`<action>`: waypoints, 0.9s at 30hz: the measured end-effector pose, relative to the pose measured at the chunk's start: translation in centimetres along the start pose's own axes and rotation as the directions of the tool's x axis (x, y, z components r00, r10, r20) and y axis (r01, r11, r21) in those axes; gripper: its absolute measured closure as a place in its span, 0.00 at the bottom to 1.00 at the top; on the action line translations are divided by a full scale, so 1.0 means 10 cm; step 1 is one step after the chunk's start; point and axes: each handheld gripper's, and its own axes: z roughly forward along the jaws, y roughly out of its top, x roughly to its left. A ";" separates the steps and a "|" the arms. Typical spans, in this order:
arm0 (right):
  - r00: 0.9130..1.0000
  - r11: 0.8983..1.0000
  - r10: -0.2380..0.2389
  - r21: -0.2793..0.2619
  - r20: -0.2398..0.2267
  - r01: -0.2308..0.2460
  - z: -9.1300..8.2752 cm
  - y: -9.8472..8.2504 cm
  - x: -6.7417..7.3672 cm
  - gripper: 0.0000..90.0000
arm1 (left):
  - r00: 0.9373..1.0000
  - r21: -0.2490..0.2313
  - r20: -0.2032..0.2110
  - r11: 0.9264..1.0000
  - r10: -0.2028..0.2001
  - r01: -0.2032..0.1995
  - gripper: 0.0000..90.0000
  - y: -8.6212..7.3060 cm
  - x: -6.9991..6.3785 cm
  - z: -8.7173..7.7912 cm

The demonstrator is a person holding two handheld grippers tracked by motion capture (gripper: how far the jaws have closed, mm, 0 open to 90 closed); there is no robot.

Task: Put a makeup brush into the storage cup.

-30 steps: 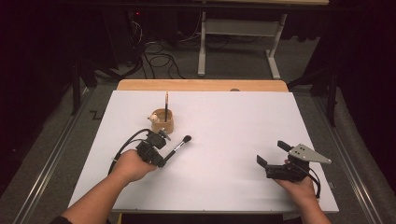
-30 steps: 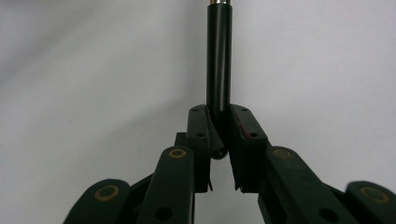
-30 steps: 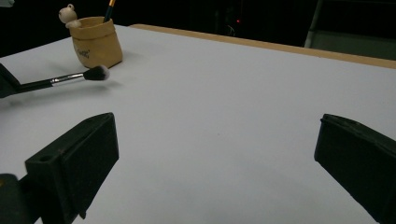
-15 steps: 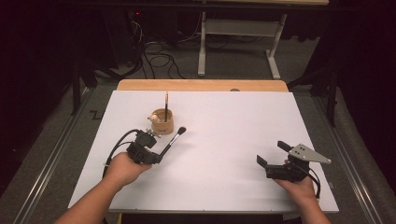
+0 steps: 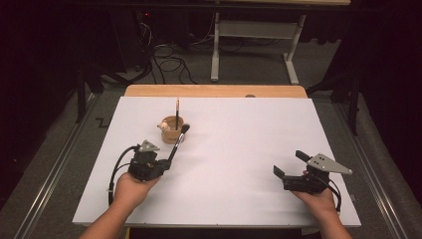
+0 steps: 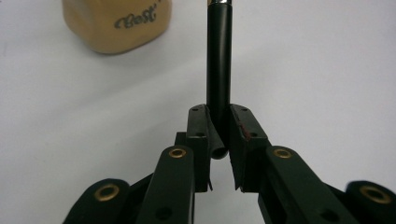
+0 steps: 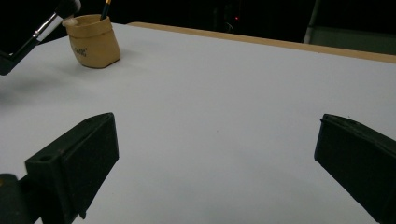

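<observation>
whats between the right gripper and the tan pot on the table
Only bare white table top lies between the right gripper and the tan pot; the high view shows it.

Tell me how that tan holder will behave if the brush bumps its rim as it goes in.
The tan holder looks small, soft-sided and slightly slumped, so it is probably light and may slide or tip on the smooth white table. The pencil standing in it could shift. The brush, clamped at its handle's end, looks stiff.
</observation>
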 end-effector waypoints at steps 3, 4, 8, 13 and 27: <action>1.000 1.000 0.006 0.004 0.002 -0.006 0.00 0.00 0.00 0.01 | 1.000 -0.045 -0.008 0.999 -0.020 0.019 0.88 -0.05 0.02 0.00; 1.000 1.000 0.005 0.004 0.003 -0.005 0.01 0.00 0.00 0.01 | 1.000 -0.067 -0.022 0.998 -0.018 0.017 0.88 -0.08 0.02 -0.01; 1.000 1.000 0.000 0.007 0.006 0.000 0.01 -0.01 0.00 0.01 | 0.998 -0.119 -0.037 0.992 -0.041 0.036 0.88 -0.12 0.03 -0.01; 1.000 1.000 0.002 0.011 0.010 -0.002 0.02 -0.01 0.00 0.01 | 0.998 -0.162 -0.048 0.986 -0.049 0.041 0.88 -0.18 0.03 0.00; 1.000 1.000 -0.002 0.015 0.008 0.002 0.03 -0.01 0.02 0.01 | 1.000 -0.240 -0.015 0.971 -0.018 0.014 0.88 -0.26 0.01 -0.02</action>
